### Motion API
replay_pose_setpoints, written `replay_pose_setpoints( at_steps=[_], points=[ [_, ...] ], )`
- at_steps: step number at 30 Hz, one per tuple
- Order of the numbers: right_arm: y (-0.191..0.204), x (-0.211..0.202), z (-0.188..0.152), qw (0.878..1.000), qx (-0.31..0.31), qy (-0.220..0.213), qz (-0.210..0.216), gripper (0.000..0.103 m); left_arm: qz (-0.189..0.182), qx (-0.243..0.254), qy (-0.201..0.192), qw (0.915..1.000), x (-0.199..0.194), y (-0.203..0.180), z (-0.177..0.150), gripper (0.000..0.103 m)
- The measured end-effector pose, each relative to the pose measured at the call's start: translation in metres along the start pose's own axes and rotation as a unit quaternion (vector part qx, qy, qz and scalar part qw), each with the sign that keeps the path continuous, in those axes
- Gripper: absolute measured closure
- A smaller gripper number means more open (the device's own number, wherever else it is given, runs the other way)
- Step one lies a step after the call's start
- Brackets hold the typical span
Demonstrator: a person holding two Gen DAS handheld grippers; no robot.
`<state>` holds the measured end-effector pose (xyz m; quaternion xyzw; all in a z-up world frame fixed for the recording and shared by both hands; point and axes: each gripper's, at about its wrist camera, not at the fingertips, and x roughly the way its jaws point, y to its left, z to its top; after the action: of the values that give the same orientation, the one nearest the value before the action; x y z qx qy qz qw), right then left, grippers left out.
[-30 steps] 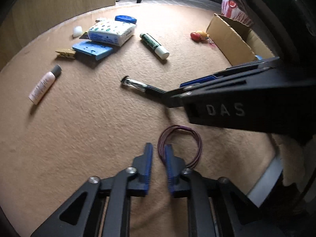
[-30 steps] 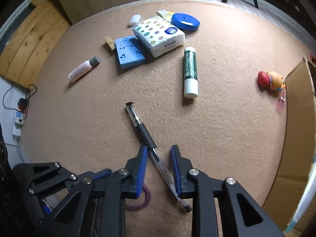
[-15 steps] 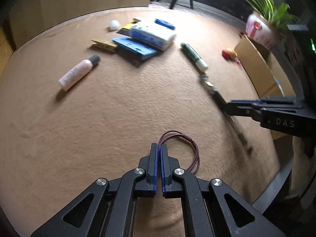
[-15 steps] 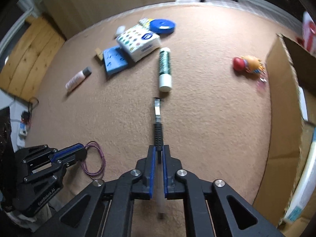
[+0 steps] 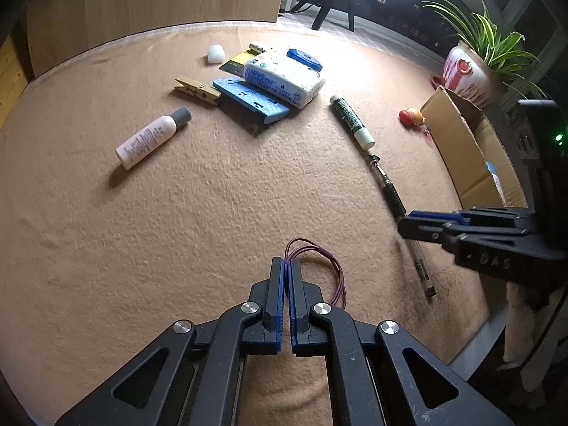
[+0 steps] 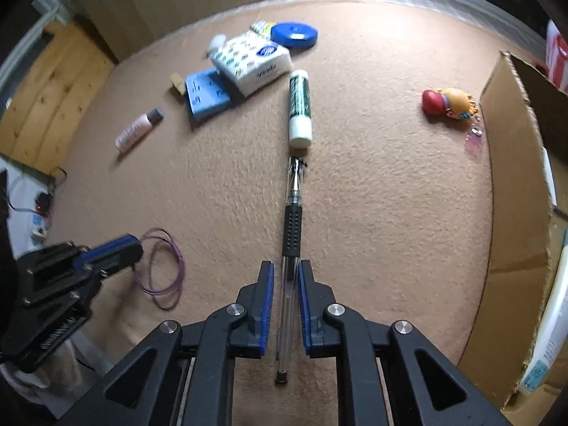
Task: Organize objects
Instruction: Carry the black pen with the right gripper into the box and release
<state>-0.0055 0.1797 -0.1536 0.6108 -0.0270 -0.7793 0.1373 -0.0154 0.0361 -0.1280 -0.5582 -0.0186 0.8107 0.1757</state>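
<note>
A thin purple elastic loop (image 5: pixel 337 277) lies on the tan felt table (image 5: pixel 177 230). My left gripper (image 5: pixel 287 261) is shut on the loop's near-left side, and the cord comes out between the blue pads. The right wrist view also shows the loop (image 6: pixel 174 266), with the left gripper (image 6: pixel 136 248) at its left side. A clear pen with a black grip (image 6: pixel 291 227) lies straight between the jaws of my right gripper (image 6: pixel 285 266). Those jaws are opening, and both pads stand clear of the barrel. The pen's far tip nearly touches a green and white glue stick (image 6: pixel 299 106).
An open cardboard box (image 6: pixel 514 213) stands along the table's right side, with a red and yellow toy (image 6: pixel 447 103) beside it. At the back lie a tissue pack (image 6: pixel 248 60), a blue block (image 6: pixel 206 96), a blue tin (image 6: pixel 294 33), a clothespin (image 5: pixel 197 90) and a pink bottle (image 6: pixel 136 131). A potted plant (image 5: pixel 468 74) stands beyond the box.
The left jaws closed on the purple loop. The right gripper shut on the pen, swung it from slanted to in line with the glue stick, then its jaws parted again.
</note>
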Motion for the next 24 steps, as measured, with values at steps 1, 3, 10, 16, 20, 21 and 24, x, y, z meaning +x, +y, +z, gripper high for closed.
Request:
replay_pose_setpoints(
  at_steps=[1, 3, 10, 16, 20, 21, 24],
  points=[
    [0.003, 0.0, 0.0, 1.0, -0.009, 0.001, -0.007, 0.09, -0.001, -0.001, -0.001, 1.0, -0.001, 0.0, 0.0, 0.101],
    [0.006, 0.0, -0.001, 1.0, -0.021, -0.003, -0.019, 0.094, -0.002, -0.003, -0.004, 1.0, -0.002, 0.001, 0.001, 0.101],
    [-0.006, -0.026, -0.009, 1.0, 0.003, -0.03, -0.001, 0.095, -0.012, -0.009, -0.025, 0.9996, -0.018, 0.0, 0.008, 0.101],
    [-0.027, -0.07, -0.011, 0.997, 0.026, -0.076, 0.01, 0.095, -0.026, 0.0, -0.055, 0.9982, -0.045, -0.014, 0.021, 0.101],
    [-0.049, -0.1, -0.016, 0.993, 0.047, -0.105, 0.005, 0.095, -0.044, 0.022, -0.075, 0.996, -0.062, -0.037, 0.035, 0.101],
    [-0.058, -0.11, -0.019, 0.992, 0.055, -0.115, -0.001, 0.095, -0.048, 0.026, -0.078, 0.9954, -0.065, -0.041, 0.038, 0.101],
    [-0.076, -0.126, -0.02, 0.988, 0.071, -0.134, -0.02, 0.095, -0.064, 0.045, -0.087, 0.9931, -0.069, -0.064, 0.05, 0.101]
  ],
)
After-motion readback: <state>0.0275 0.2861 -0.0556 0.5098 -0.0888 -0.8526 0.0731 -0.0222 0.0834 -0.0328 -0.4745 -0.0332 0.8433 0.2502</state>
